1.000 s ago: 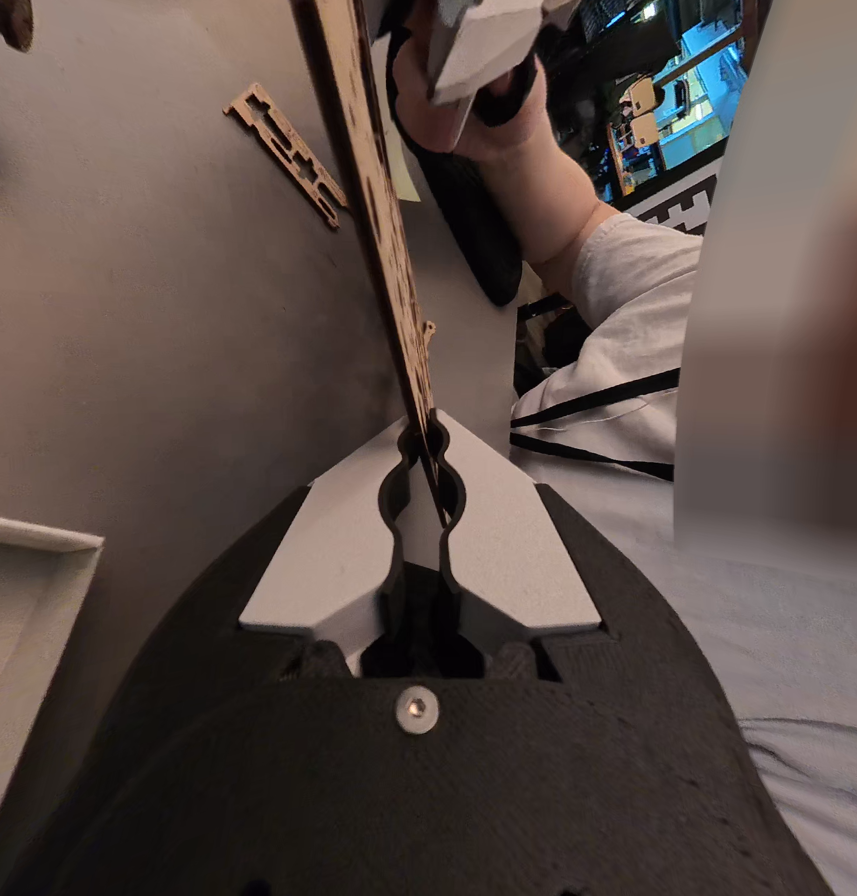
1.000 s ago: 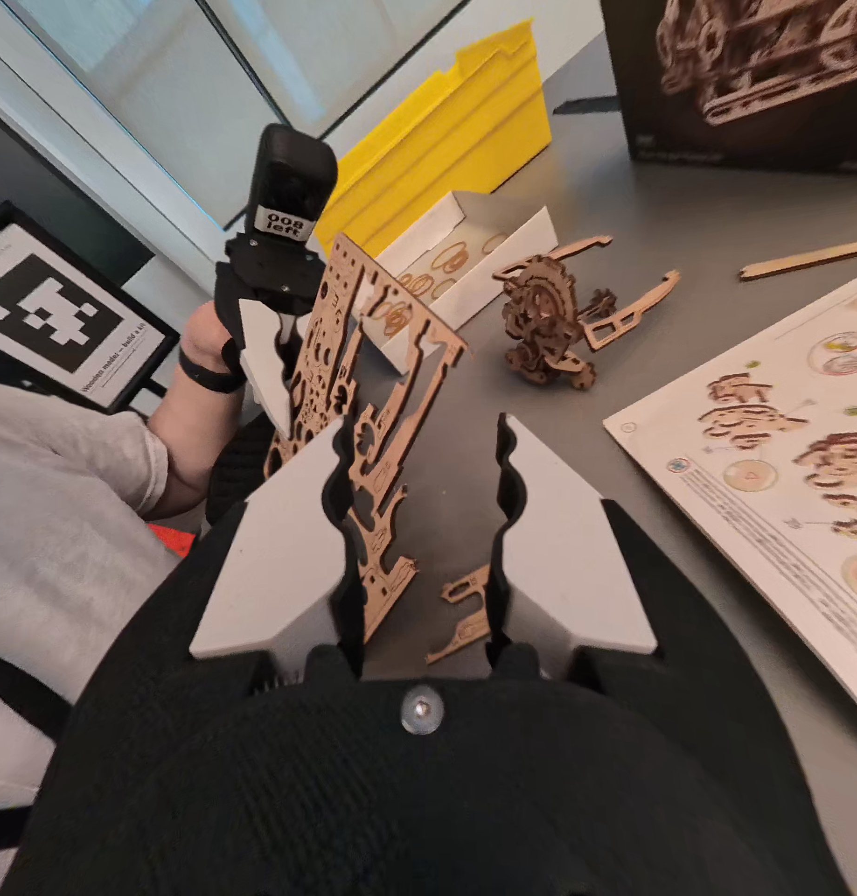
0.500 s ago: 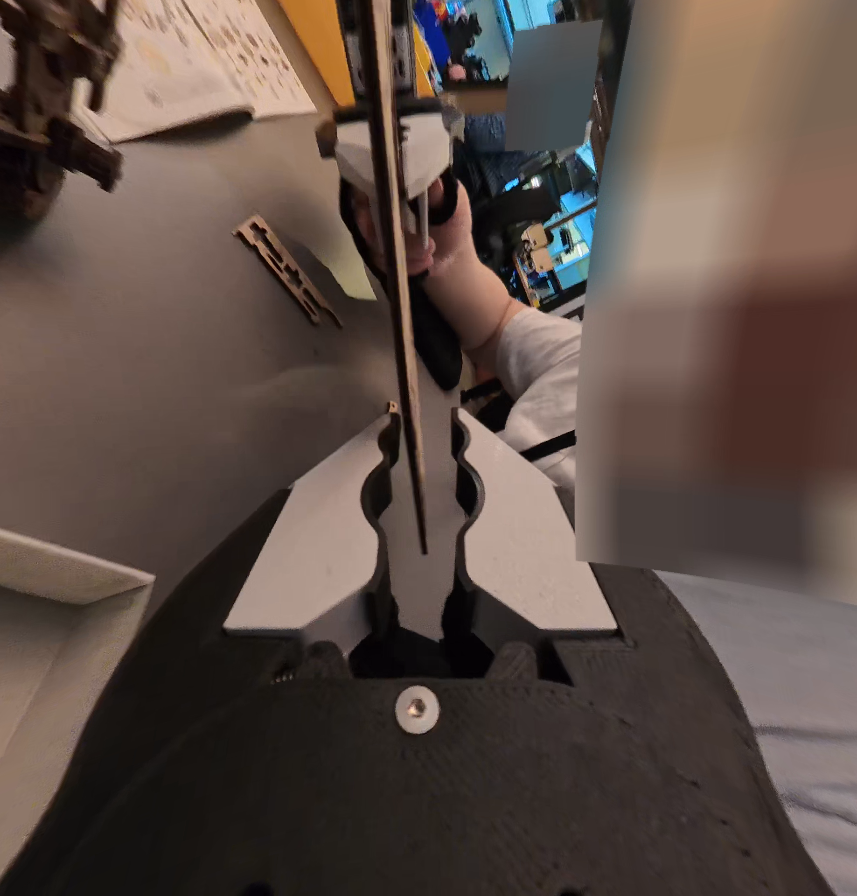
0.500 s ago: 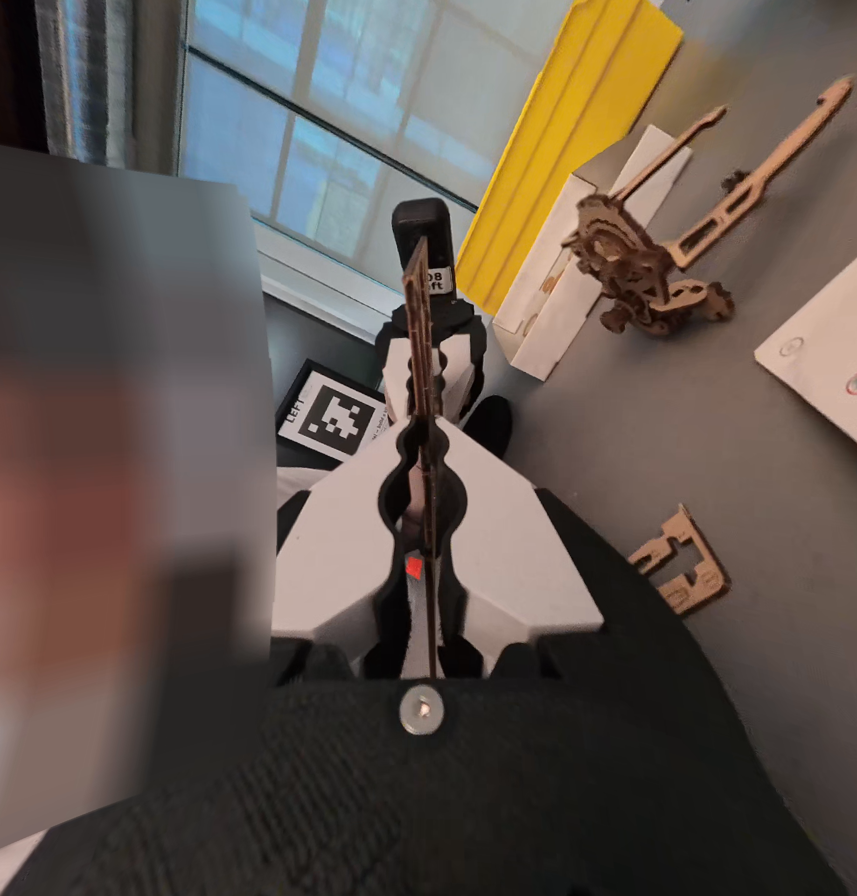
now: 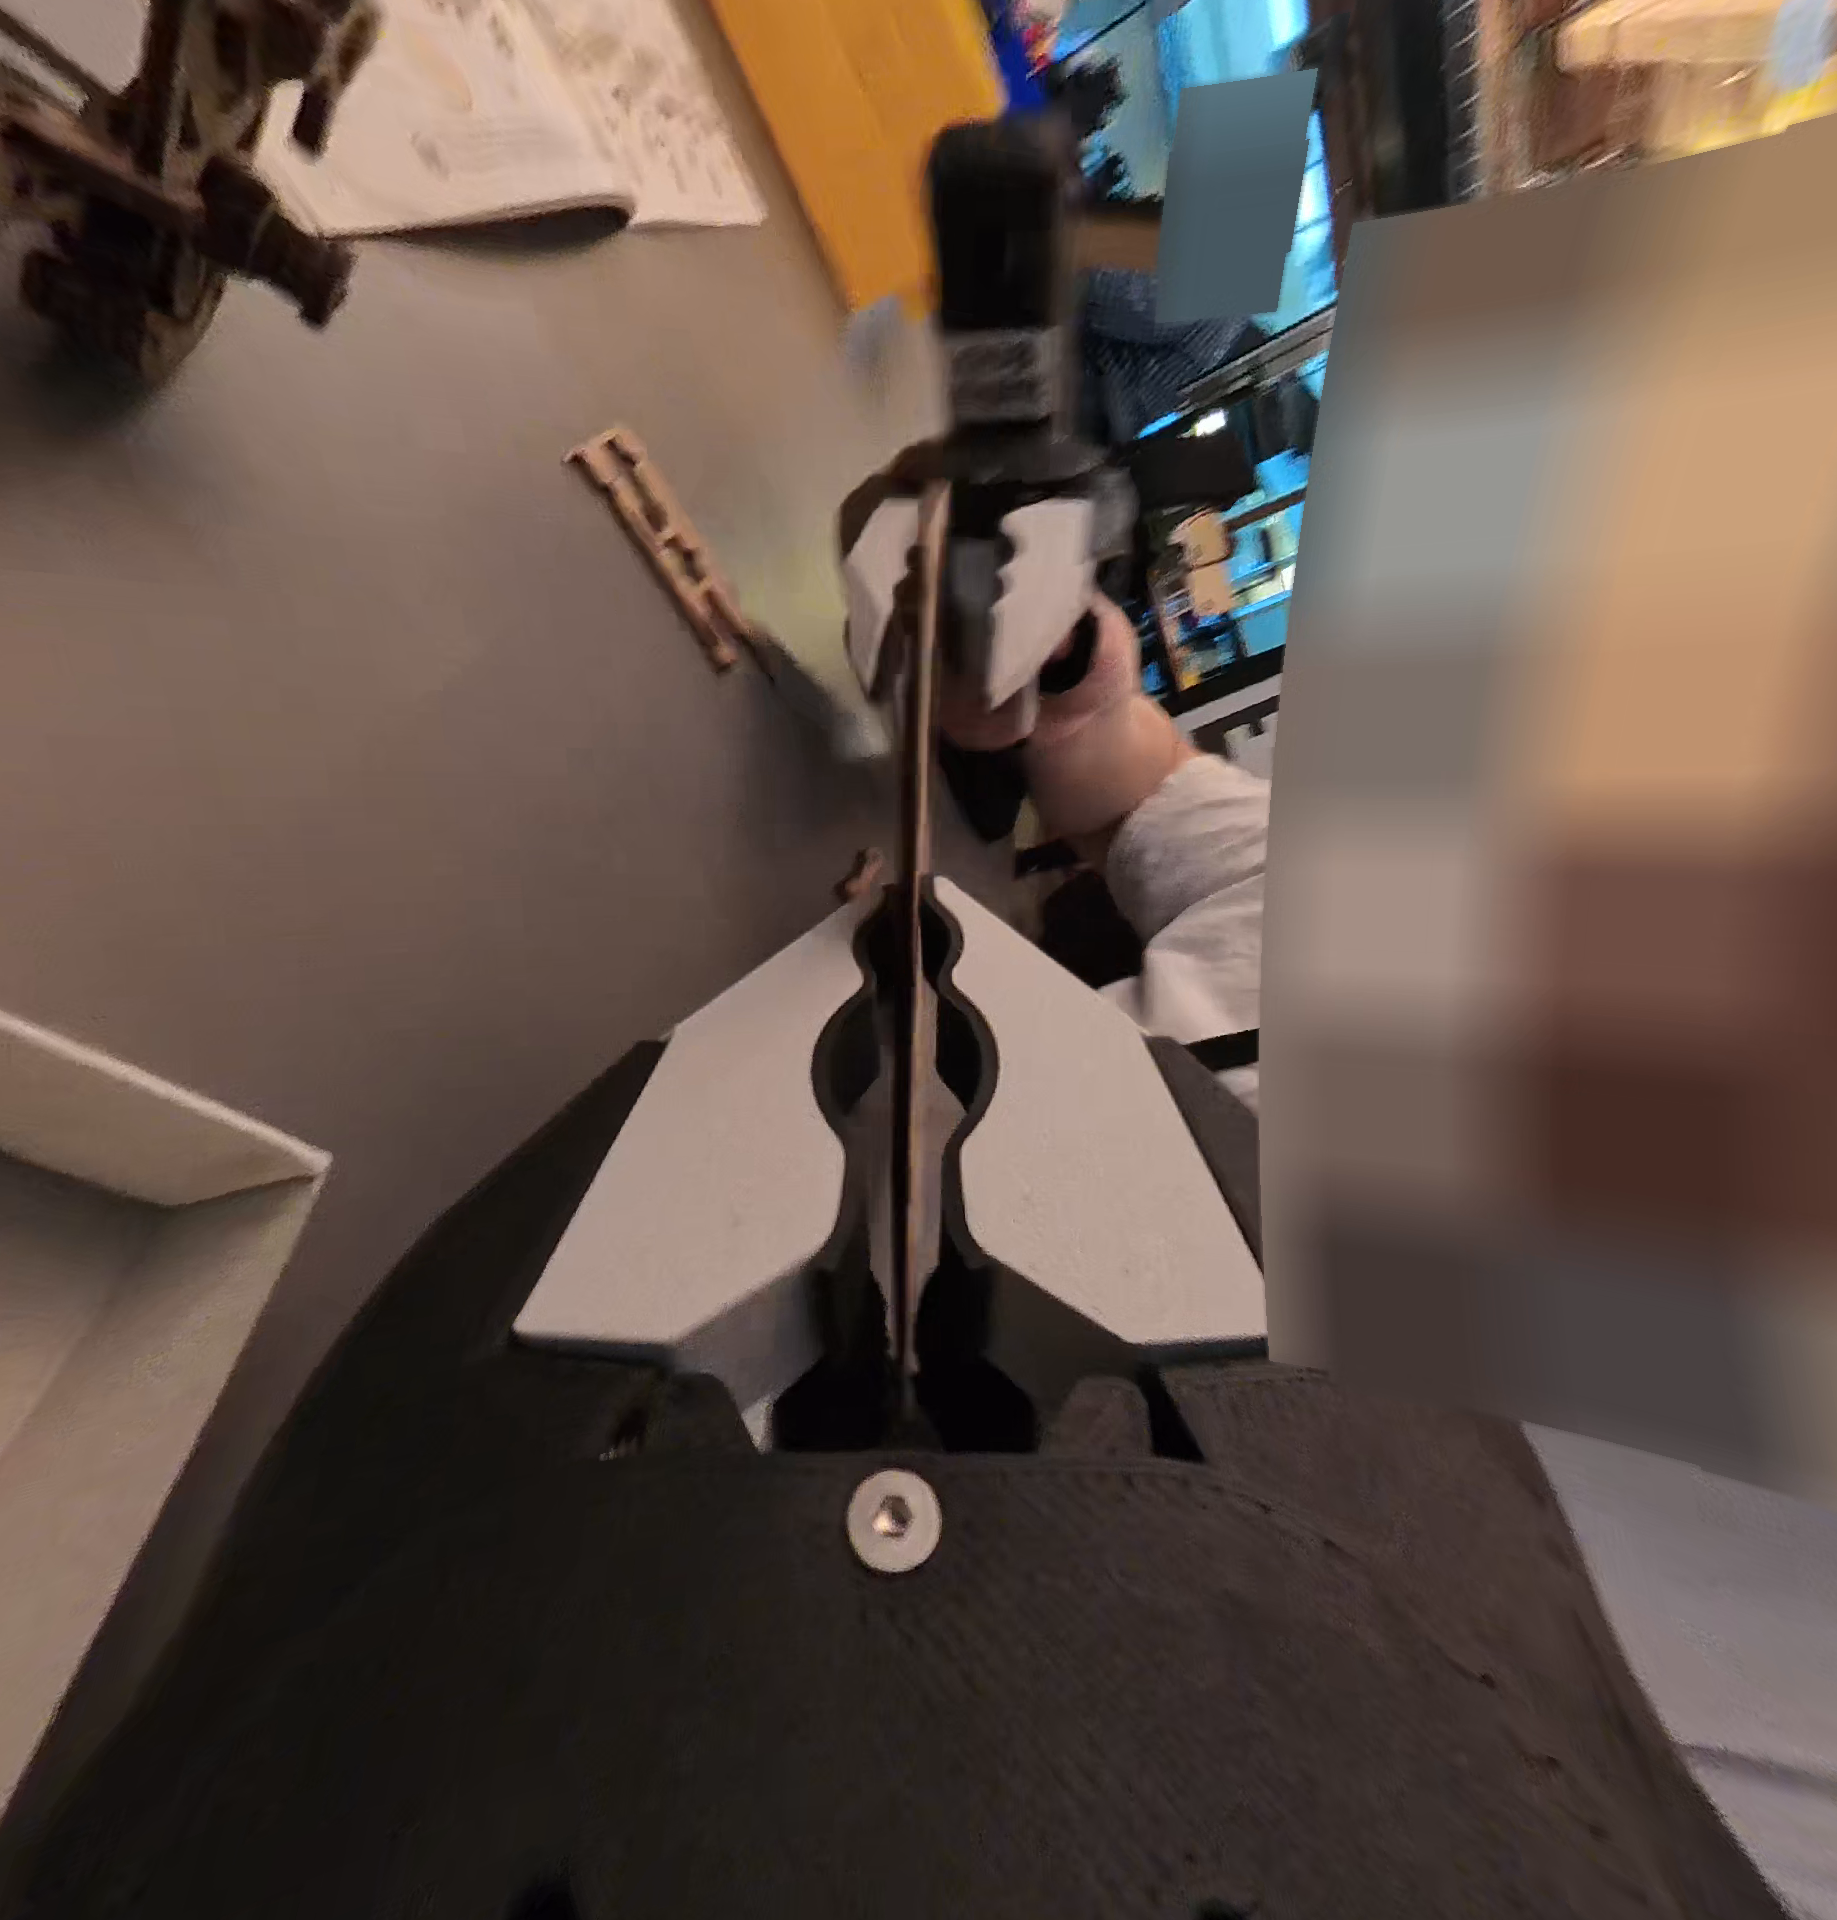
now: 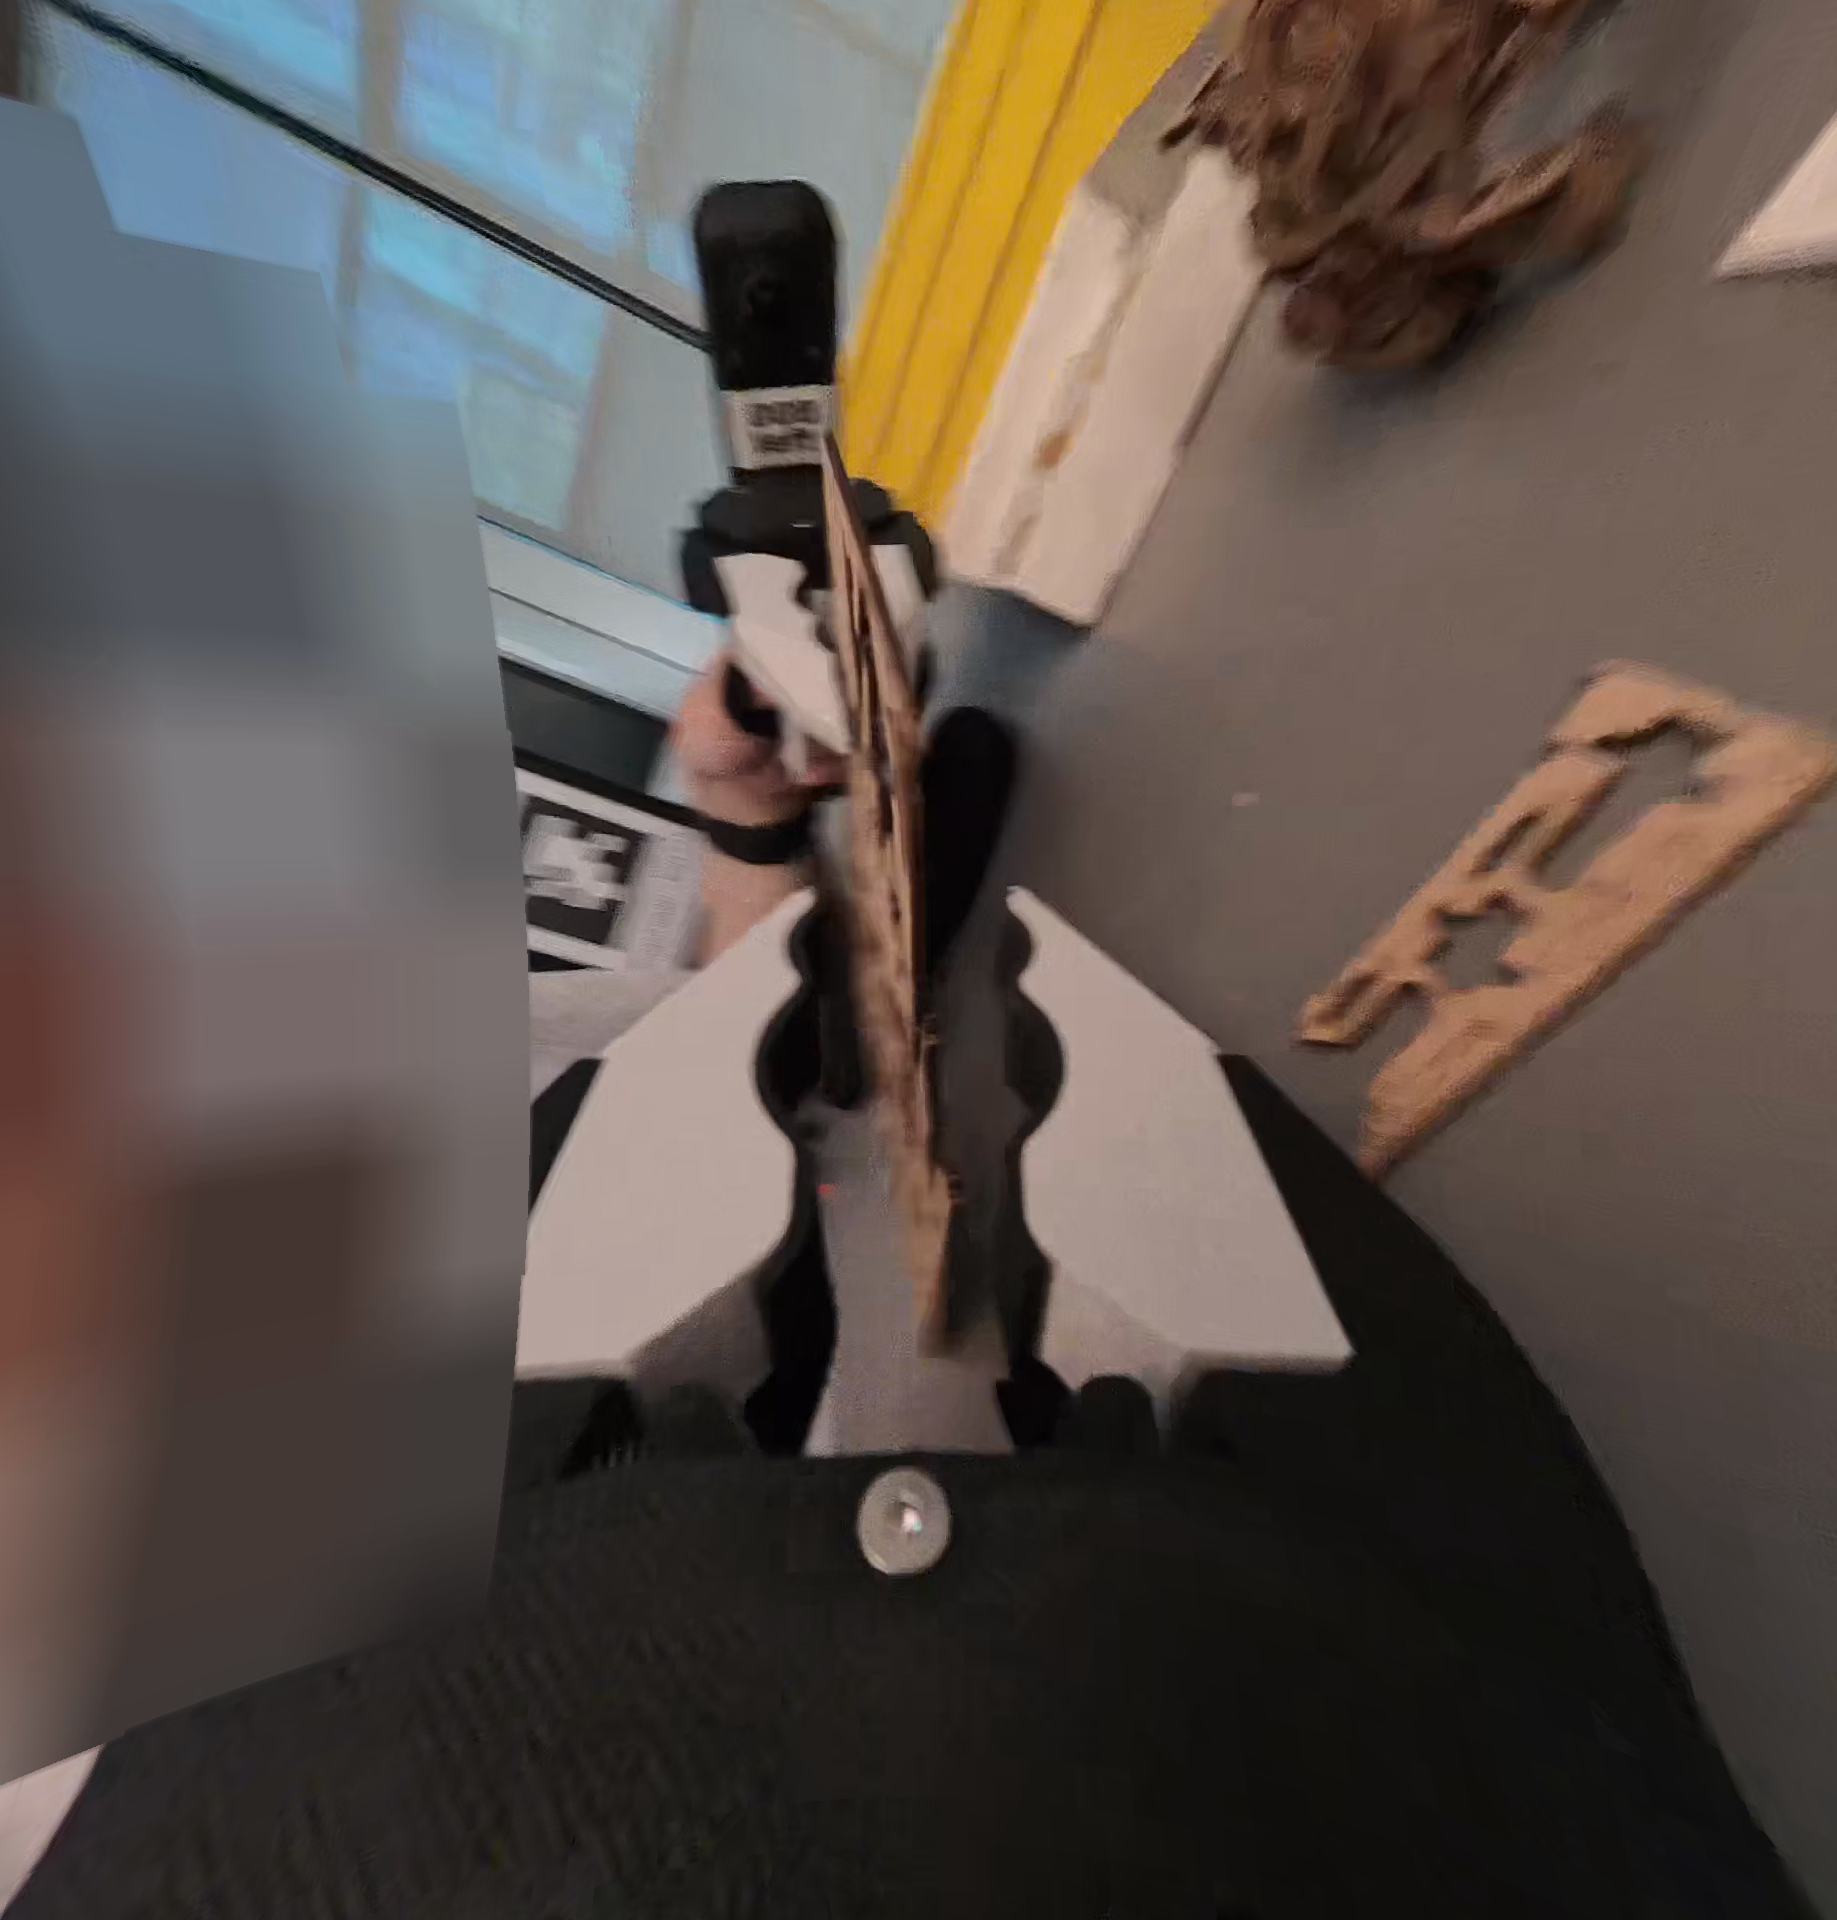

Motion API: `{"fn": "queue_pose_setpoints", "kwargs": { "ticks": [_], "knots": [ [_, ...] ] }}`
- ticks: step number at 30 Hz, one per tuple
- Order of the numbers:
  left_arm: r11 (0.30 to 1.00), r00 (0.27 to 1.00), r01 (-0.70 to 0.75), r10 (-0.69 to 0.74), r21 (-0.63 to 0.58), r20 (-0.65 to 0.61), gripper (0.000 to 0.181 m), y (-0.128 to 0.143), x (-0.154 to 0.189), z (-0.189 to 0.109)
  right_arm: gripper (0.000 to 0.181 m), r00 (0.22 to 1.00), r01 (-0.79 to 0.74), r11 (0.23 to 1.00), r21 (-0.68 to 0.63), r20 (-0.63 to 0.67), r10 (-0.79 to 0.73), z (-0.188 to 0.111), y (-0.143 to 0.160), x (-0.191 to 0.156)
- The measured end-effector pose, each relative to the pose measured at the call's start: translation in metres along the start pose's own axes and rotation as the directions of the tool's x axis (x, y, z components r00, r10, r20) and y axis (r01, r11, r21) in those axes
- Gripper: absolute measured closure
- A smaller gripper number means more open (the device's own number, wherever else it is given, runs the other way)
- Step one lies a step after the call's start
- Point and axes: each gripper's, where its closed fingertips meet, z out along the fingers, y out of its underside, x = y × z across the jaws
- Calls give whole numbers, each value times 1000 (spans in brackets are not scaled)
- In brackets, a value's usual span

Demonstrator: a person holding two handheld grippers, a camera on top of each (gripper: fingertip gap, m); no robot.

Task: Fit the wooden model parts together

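Grey table (image 6: 1516,520), label-bearing left gripper (image 6: 852,665)

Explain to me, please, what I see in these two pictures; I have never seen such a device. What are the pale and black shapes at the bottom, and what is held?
There is no robot: a person holds a two-fingered hand tool, a gripper, in each hand. Each picture comes from a camera on one gripper, looking along its pale fingers. In the left view, the left gripper is shut on a thin wooden sheet, seen edge-on. In the right view, the right gripper is open, with the same sheet between its fingers; the left gripper shows farther off. On the grey table lie a loose flat piece, a half-built model, a white box and a booklet.
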Motion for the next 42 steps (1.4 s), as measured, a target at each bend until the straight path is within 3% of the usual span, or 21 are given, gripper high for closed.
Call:
{"fn": "queue_pose_setpoints", "kwargs": {
  "ticks": [1,3,6,10,13,15,19,28,30,33,35,42],
  "knots": [
    [1000,1000,-5,5,-26,29,181,4,-4,2,137,987,104,995,9,-123,-102,-9,-7,12],
    [999,1000,12,-11,-49,16,181,8,-4,8,122,892,351,934,73,-330,-309,-35,-38,19],
    [991,998,58,-57,-124,12,181,22,-9,19,120,769,560,828,-23,-357,-531,-32,-56,-4],
    [973,994,105,-101,-205,31,179,38,-18,34,112,802,482,821,-306,-224,-554,18,-36,5],
    [969,995,101,-97,-226,33,179,41,-18,36,117,868,348,789,-507,-145,-475,41,-8,26],
    [971,996,91,-84,-221,39,179,41,-18,36,124,923,268,778,-567,-79,-376,51,9,25],
    [970,996,84,-73,-229,56,177,43,-20,36,155,916,303,758,-577,-43,-399,60,12,30],
    [979,993,102,-91,-176,70,173,34,-25,34,166,957,263,817,-513,29,-289,60,4,27],
    [982,993,107,-98,-153,65,173,30,-26,33,165,956,270,814,-514,42,-291,60,5,25],
    [986,995,77,-66,-147,74,178,28,-26,33,148,956,265,805,-531,35,-292,60,10,25],
    [987,995,68,-57,-145,78,178,27,-26,34,157,939,294,790,-537,6,-345,61,10,30],
    [981,991,87,-67,-173,119,178,33,-34,35,156,921,302,760,-575,-31,-389,61,16,38]
  ]
}}
